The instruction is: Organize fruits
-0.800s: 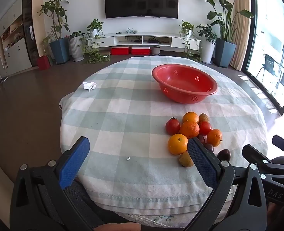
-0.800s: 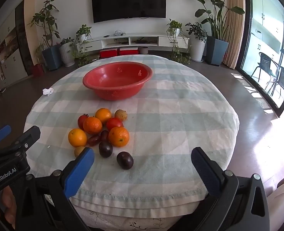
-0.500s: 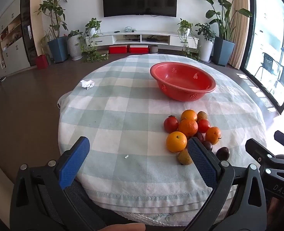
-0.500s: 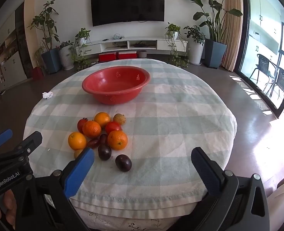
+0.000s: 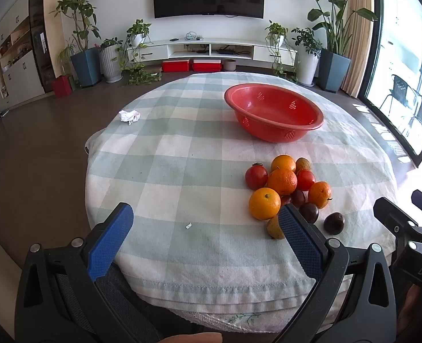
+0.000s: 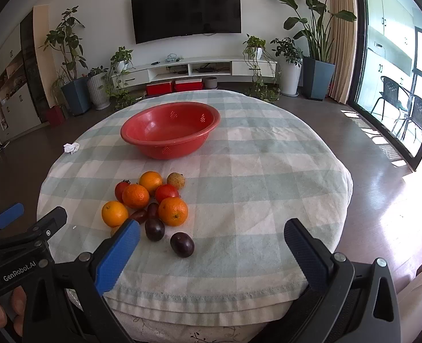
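Your left gripper and right gripper both hover at the counter's near edge, fingers spread wide and holding nothing. The fruit pile sits between you and the empty red bowl.

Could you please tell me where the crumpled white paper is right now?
The crumpled white paper lies near the checked tablecloth's far left edge in both views, left of the red plastic bowl.

Bare cloth right of fruit cluster; red basin beyond it, well apart
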Demonstrator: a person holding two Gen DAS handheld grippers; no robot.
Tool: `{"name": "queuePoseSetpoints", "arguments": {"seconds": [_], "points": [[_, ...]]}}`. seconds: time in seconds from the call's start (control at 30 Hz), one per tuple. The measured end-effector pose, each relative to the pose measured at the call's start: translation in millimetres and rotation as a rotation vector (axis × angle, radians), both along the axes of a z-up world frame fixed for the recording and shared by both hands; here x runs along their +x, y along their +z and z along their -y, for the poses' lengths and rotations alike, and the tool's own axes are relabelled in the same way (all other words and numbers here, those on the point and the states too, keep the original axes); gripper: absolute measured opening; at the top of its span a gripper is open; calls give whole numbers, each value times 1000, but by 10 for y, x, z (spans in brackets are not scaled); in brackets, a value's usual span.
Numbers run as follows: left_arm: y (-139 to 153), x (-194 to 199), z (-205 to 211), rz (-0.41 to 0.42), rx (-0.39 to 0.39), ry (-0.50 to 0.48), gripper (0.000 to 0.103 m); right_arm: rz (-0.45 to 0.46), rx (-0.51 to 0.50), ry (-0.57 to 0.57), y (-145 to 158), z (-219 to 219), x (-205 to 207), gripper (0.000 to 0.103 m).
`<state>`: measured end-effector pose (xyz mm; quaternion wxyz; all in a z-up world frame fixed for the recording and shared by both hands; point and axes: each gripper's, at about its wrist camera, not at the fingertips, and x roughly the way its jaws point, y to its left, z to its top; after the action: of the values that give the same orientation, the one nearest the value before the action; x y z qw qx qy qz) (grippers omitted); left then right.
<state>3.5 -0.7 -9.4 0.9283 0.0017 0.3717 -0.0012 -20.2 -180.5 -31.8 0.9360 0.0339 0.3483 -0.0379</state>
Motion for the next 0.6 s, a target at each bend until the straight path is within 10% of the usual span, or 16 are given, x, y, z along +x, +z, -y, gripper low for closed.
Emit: {"name": "queuePoseSetpoints", "arguments": {"seconds": [0.6], "points": [[-55,16,-24,-23,6,12,103,-2,-4,13,-11,-36,-15,103]]}}
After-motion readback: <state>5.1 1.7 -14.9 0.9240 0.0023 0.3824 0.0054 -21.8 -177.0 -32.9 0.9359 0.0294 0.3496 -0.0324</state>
